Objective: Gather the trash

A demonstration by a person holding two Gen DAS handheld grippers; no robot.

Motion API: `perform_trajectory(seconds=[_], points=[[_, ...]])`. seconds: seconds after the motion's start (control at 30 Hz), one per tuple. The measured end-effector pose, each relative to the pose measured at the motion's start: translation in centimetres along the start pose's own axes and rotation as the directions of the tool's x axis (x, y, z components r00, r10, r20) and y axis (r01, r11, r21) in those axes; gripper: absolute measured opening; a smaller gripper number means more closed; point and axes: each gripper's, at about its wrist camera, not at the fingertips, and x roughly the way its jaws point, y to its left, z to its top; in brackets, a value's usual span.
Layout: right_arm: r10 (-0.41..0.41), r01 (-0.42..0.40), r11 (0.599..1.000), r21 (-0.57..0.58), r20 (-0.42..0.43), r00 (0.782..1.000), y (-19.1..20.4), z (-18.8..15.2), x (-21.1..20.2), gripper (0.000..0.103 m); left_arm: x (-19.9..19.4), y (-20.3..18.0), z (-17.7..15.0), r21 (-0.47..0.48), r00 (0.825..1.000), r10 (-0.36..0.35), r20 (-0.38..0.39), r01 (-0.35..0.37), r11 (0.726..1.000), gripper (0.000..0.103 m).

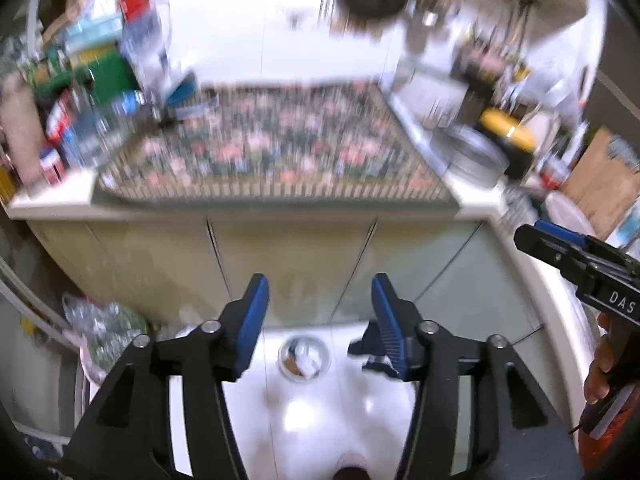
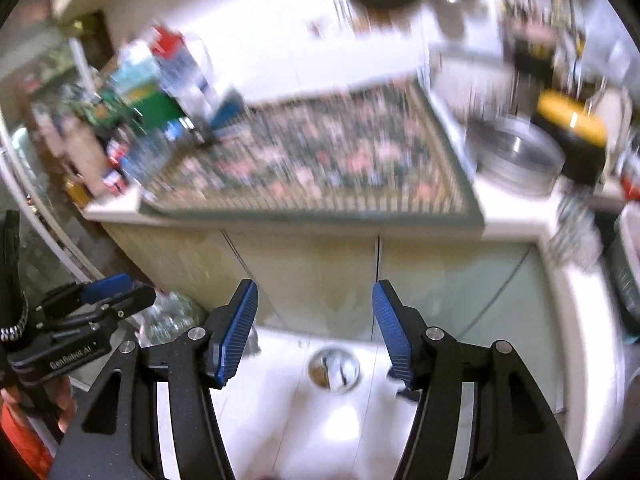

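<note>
Both views are motion-blurred. A small round bin [image 1: 305,357] with white and brown trash inside stands on the white floor below the counter; it also shows in the right wrist view [image 2: 333,367]. A dark blue scrap [image 1: 370,354] lies on the floor right of it, partly hidden behind a finger; a bit of it shows in the right wrist view [image 2: 406,394]. My left gripper [image 1: 320,300] is open and empty, held above the bin. My right gripper [image 2: 316,308] is open and empty, also above the bin. Each gripper shows at the edge of the other's view.
A counter with a floral mat [image 1: 276,148] stands ahead, with pale cabinet doors [image 1: 296,264] below. Cluttered bottles and boxes [image 1: 88,92] crowd its left end. A steel pan [image 2: 516,156] and a yellow-lidded jar [image 2: 572,136] sit at the right. A clear plastic bag [image 1: 108,328] lies at floor left.
</note>
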Motion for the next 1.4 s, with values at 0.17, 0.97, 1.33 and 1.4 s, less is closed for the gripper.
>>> perform_trajectory(seconds=[0.17,0.97,1.33,1.4], points=[[0.011,-0.004,0.999,-0.039,0.167,0.986,3.6,0.6,-9.0,0.056,-9.5,-0.8,0.2,0.048,0.991,-0.040,0.131,0.034,0.998,0.062],[-0.076,0.091,0.996,-0.025,0.347,0.935,11.5,-4.0,-20.2,0.102,-25.6,1.1,-4.4,0.114,0.946,-0.079,0.315,0.045,0.992,0.101],[-0.084,0.099,0.995,-0.025,0.344,0.935,11.8,-4.5,-20.3,0.102,-25.4,1.0,-4.2,0.117,0.945,-0.080,0.318,0.044,0.992,0.102],[-0.084,0.098,0.995,-0.026,0.343,0.936,11.7,-4.4,-20.4,0.102,-25.2,0.9,-4.0,0.121,0.946,-0.080,0.314,0.044,0.992,0.102]])
